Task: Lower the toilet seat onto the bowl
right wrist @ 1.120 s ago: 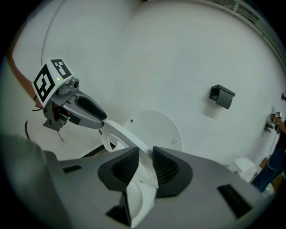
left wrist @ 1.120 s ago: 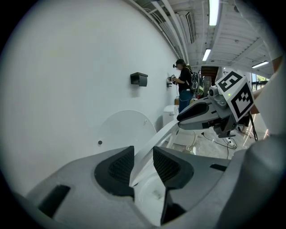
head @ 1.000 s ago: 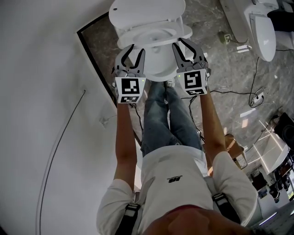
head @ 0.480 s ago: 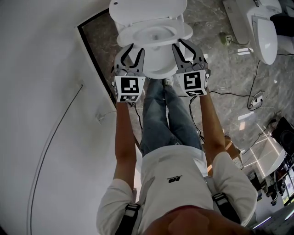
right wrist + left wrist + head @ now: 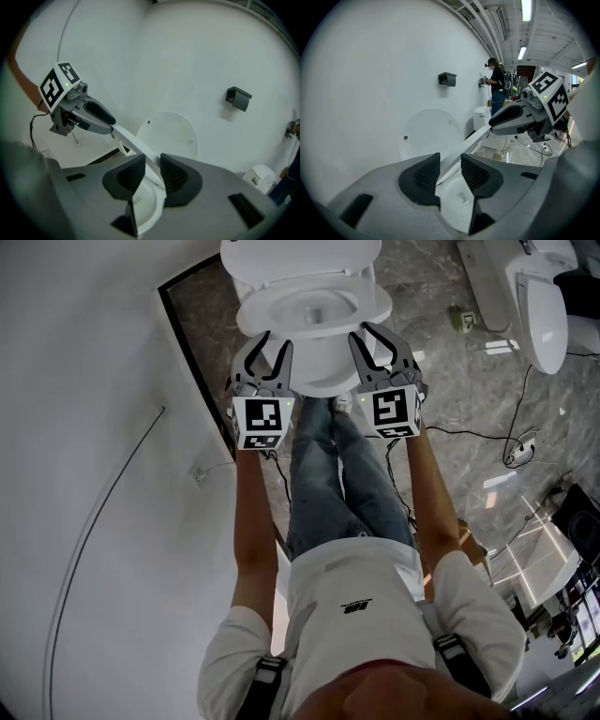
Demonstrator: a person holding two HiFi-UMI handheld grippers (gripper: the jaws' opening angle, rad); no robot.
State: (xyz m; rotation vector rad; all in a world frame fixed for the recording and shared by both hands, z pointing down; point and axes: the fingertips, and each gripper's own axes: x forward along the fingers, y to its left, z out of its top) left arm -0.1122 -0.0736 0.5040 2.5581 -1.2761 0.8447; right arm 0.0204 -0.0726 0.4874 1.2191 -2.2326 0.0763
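A white toilet stands against the wall, its round lid (image 5: 300,259) up. The toilet seat (image 5: 377,304) hangs tilted above the bowl (image 5: 323,382). My left gripper (image 5: 275,341) is shut on the seat's left side and my right gripper (image 5: 364,331) on its right side. In the left gripper view the seat (image 5: 474,139) runs as a thin white strip between the pads of my left gripper (image 5: 450,171), across to my right gripper (image 5: 494,125), with the bowl (image 5: 457,206) below. The right gripper view mirrors this: the seat (image 5: 133,140) passes through my right gripper (image 5: 151,174) towards my left gripper (image 5: 110,124).
A white wall runs along the left. On the marble floor at the upper right stands a second toilet (image 5: 539,306), with cables (image 5: 487,437) nearby. A black fitting (image 5: 446,78) is on the wall above the lid. A person (image 5: 497,89) stands far down the room.
The seat has tipped a little further down towards the bowl, both grippers staying on it and sinking slightly with it.
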